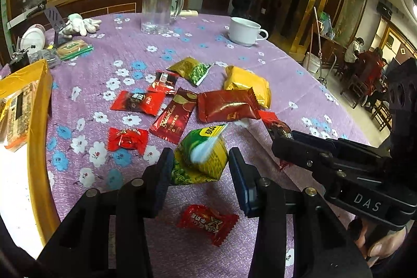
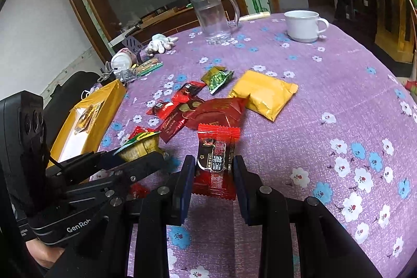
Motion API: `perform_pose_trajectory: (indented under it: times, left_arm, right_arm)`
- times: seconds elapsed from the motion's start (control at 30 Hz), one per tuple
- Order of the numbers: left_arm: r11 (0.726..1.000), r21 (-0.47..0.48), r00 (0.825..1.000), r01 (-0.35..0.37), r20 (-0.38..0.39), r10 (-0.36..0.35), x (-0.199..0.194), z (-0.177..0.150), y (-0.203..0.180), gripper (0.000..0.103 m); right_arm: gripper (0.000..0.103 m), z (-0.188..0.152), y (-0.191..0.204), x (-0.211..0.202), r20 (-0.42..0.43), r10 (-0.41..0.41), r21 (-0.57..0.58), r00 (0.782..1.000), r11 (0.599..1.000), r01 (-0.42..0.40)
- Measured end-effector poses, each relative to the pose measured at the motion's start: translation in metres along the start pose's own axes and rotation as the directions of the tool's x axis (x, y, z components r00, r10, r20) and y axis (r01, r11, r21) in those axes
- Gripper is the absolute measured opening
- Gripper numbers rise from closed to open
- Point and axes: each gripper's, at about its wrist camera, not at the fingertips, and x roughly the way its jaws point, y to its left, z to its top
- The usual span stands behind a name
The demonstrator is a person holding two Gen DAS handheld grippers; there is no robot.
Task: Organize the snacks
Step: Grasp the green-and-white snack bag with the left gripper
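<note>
My left gripper [image 1: 202,171] is shut on a yellow-green snack cup [image 1: 200,160] with a peeling foil lid, held just above the cloth. The right wrist view shows the same cup [image 2: 139,145] at the lower left. My right gripper [image 2: 213,173] is shut on a red and black candy packet [image 2: 216,158], standing upright between the pads. In the left wrist view that packet [image 1: 275,123] pokes out of the right gripper [image 1: 282,140]. An open yellow box [image 1: 39,85] holding a few packets sits at the table's left edge.
Several loose snacks lie mid-table on the purple floral cloth [image 2: 325,85]: red candies [image 1: 138,102], a dark red pack [image 1: 226,106], a yellow pack [image 2: 263,93], a green packet [image 1: 192,69]. One red candy [image 1: 206,223] lies under my left gripper. A glass mug [image 1: 159,7], white cup [image 1: 245,30] and gloves [image 1: 80,24] stand far back.
</note>
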Motion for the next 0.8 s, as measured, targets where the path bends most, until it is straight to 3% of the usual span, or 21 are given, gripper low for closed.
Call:
perform_pose_trajectory:
  times: [0.4, 0.8]
  left_arm:
    - [1.0, 0.014, 0.998, -0.017, 0.06, 0.016, -0.017, 0.004, -0.003, 0.041]
    - [0.998, -0.066, 0.999, 0.024, 0.027, -0.022, -0.022, -0.004, 0.015, 0.035]
  right_arm:
    - [0.031, 0.002, 0.005, -0.011, 0.057, 0.014, -0.021, 0.998, 1.0, -0.012]
    - [0.031, 0.0, -0.001, -0.016, 0.075, -0.01, 0.003, 0.997, 1.0, 0.01]
